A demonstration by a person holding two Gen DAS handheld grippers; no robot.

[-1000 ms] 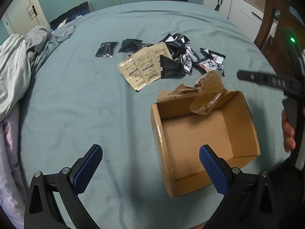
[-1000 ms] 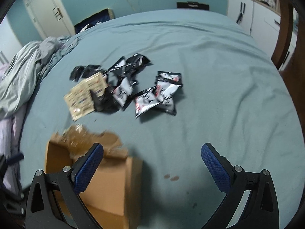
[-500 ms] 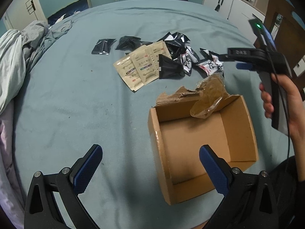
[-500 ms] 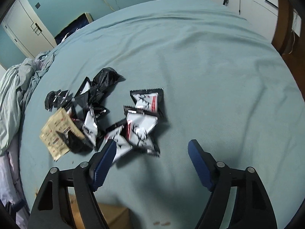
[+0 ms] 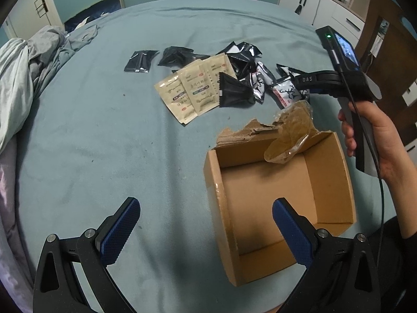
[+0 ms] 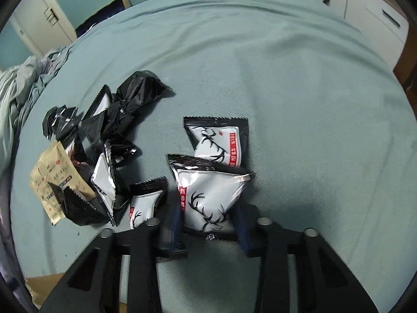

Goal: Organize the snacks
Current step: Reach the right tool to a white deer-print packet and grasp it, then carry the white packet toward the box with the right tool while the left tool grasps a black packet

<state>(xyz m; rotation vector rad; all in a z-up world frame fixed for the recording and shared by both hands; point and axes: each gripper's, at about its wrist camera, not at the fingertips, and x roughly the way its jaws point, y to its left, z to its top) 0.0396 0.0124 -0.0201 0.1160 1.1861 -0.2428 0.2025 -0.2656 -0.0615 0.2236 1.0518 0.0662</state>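
So my right gripper (image 6: 208, 221) is down on the bed (image 6: 299, 104) with its jaws closing around the bottom end of the nearest deer packet (image 6: 206, 195). The packet's between the pads, but I can't tell if they're properly biting yet. My guess for doing this well: squeeze the puffy body rather than just the crimped seal, and lift straight up so it doesn't drag the second deer packet (image 6: 219, 140) it's overlapping. The cardboard box (image 5: 331, 172) sits just this side of the snack pile, empty apart from a crumpled plastic film (image 5: 292, 135) on its far edge. My left gripper (image 5: 206, 227) hangs wide open with nothing in it. Readable stuff: "DAS" on the right gripper's body, red Chinese text on the deer packets, and Chinese print too small to read on the beige sachets (image 5: 195, 91).
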